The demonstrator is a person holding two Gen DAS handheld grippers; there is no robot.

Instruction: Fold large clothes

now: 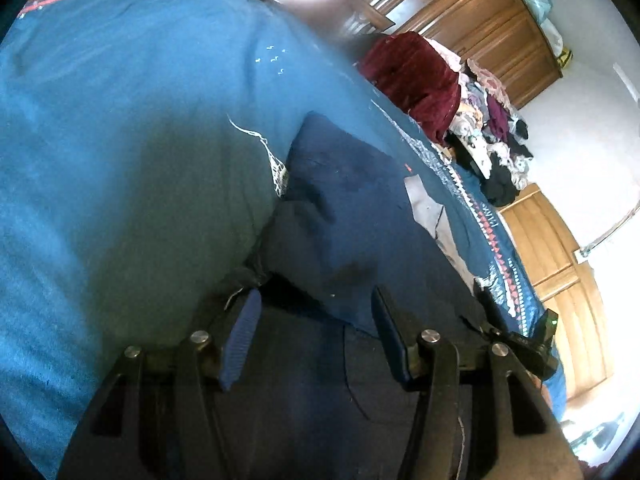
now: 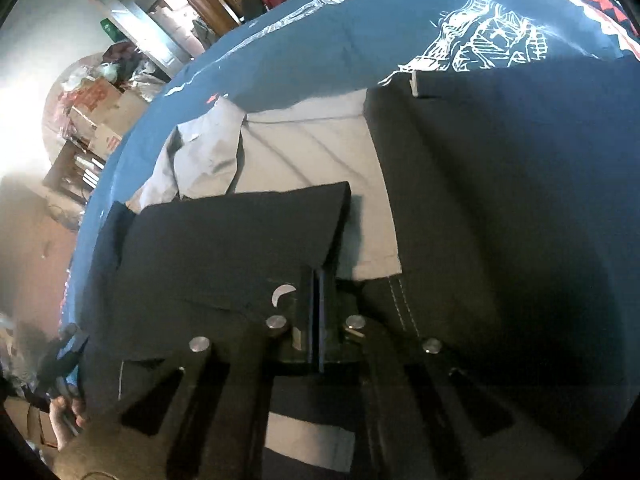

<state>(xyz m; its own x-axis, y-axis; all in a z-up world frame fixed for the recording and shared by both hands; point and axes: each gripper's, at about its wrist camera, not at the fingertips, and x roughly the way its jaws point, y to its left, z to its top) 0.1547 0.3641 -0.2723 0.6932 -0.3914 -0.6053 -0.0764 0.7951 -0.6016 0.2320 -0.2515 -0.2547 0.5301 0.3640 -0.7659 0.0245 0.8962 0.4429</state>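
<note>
Left wrist view: left gripper [image 1: 316,320] has its ribbed blue pads [image 1: 242,338] spread wide, nothing between them. It hovers low over a dark navy garment [image 1: 340,216], matte woven cloth, rumpled, a raised fold just ahead of the fingertips. The garment lies on a blue bedspread [image 1: 120,120] with a soft, slightly fuzzy surface, thin white line print and a red-white zigzag border along the edge. A pale grey patch [image 1: 420,200] peeks out at the garment's right edge, mostly covered. Behind the bed sits a heap of mixed clothes [image 1: 480,128] topped by a dark red velvety piece [image 1: 412,80], and wooden wardrobe doors [image 1: 460,12]. The window glare washes out the top centre.

Right wrist view: right gripper [image 2: 316,280] has its fingers pressed together, pinching the corner of a flat dark flap of the same garment [image 2: 240,248], held lifted. Under it lies light grey cloth [image 2: 312,152], smooth with soft creases, partly hidden. More dark fabric [image 2: 500,200] with white stitching fills the right, in deep shadow, detail hard to read. The bedspread [image 2: 300,52] shows its white sketch print. Cardboard boxes [image 2: 100,112] are stacked at far left, blurred. A hand [image 2: 64,416] on the other tool shows at lower left, cut off.
</note>
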